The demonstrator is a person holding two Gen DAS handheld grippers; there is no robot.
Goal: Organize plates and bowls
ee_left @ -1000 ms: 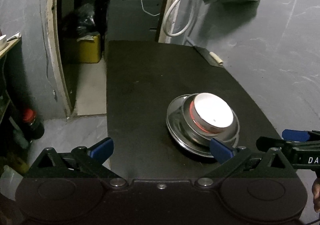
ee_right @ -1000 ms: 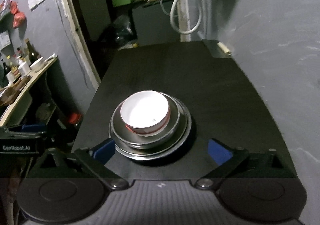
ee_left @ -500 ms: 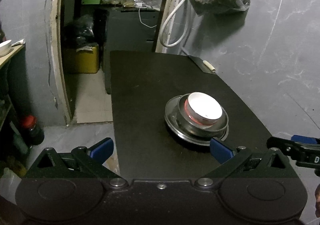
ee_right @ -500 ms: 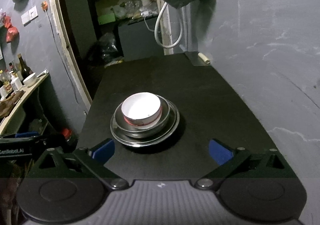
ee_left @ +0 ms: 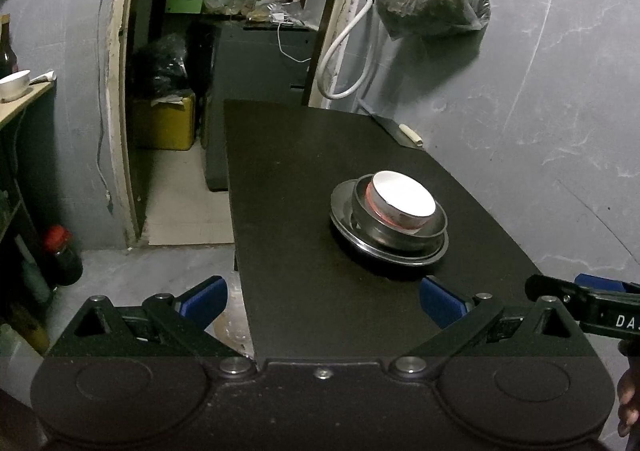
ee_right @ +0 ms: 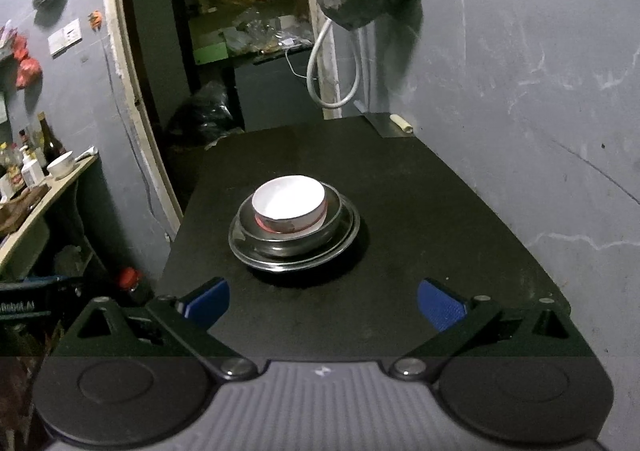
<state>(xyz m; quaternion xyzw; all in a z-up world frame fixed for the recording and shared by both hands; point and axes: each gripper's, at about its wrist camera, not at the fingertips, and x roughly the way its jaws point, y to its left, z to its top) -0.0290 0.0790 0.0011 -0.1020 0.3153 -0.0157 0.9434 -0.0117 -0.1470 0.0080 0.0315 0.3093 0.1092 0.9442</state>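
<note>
At lower left of its own view, the left gripper (ee_left: 322, 301) is held spread and empty. At frame centre, the white bowl (ee_right: 289, 207) is nested in a steel bowl (ee_right: 290, 241) on plates (ee_right: 344, 241) on the black table (ee_right: 420, 211); stacking is judged complete. The right gripper (ee_right: 324, 305) is likewise spread, empty.

A white bowl (ee_right: 289, 207) with a red outside sits upright inside a steel bowl (ee_right: 280, 245), nested on a steel plate (ee_right: 348, 239), ahead of the right tool (ee_right: 323, 303), slightly left of its centre.
</note>
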